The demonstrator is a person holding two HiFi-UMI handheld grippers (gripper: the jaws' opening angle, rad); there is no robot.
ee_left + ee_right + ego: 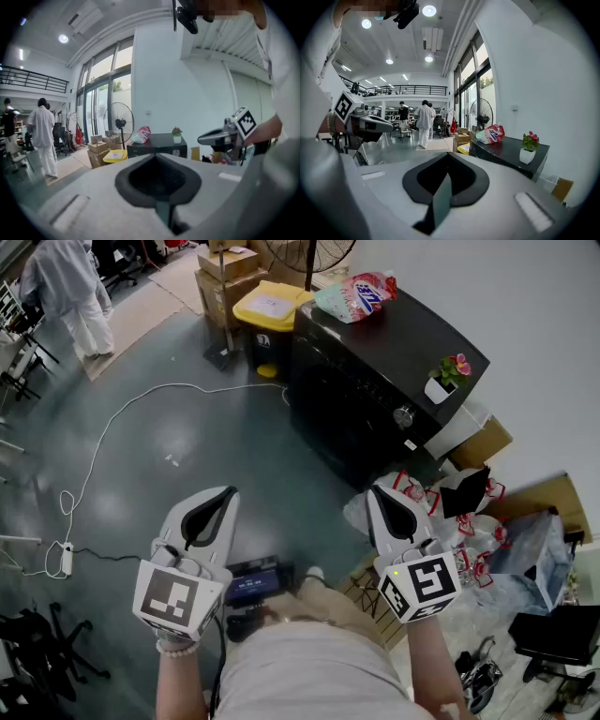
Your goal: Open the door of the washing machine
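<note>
Two grippers: left gripper (223, 495) at seven o'clock, right gripper (378, 493) at five. One black washing machine (370, 395) at one o'clock, bearing one potted plant (446, 378) and one detergent bag (362, 294). One yellow bin (267, 307) and one fan (308, 253) at twelve. One person in white (66, 287) at eleven.

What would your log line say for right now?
left gripper: shut, empty | right gripper: shut, empty | black box-shaped washing machine: ahead, untouched | door opening: not yet begun

Head view: I look steeply down; gripper views face forward, sharing the washing machine (361, 404) (one o'clock).
</note>
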